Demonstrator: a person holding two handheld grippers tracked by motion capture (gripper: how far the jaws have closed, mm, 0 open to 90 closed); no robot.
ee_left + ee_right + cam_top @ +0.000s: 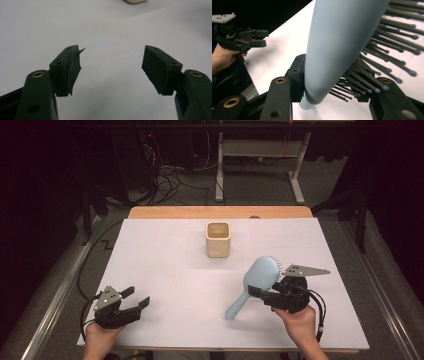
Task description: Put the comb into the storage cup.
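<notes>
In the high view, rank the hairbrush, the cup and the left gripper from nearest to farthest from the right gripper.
1. Hairbrush: held in the right gripper, its handle pointing toward the table's near edge.
2. Cup: farther back, near the table's middle.
3. Left gripper: across the table at the near left, jaws apart and holding nothing.

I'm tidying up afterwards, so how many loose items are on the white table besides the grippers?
2. A cream cup stands near the table's far middle. A light blue hairbrush sits right of center, clamped at its head by the right hand-held gripper, handle pointing toward the person. Nothing looks hidden.
</notes>
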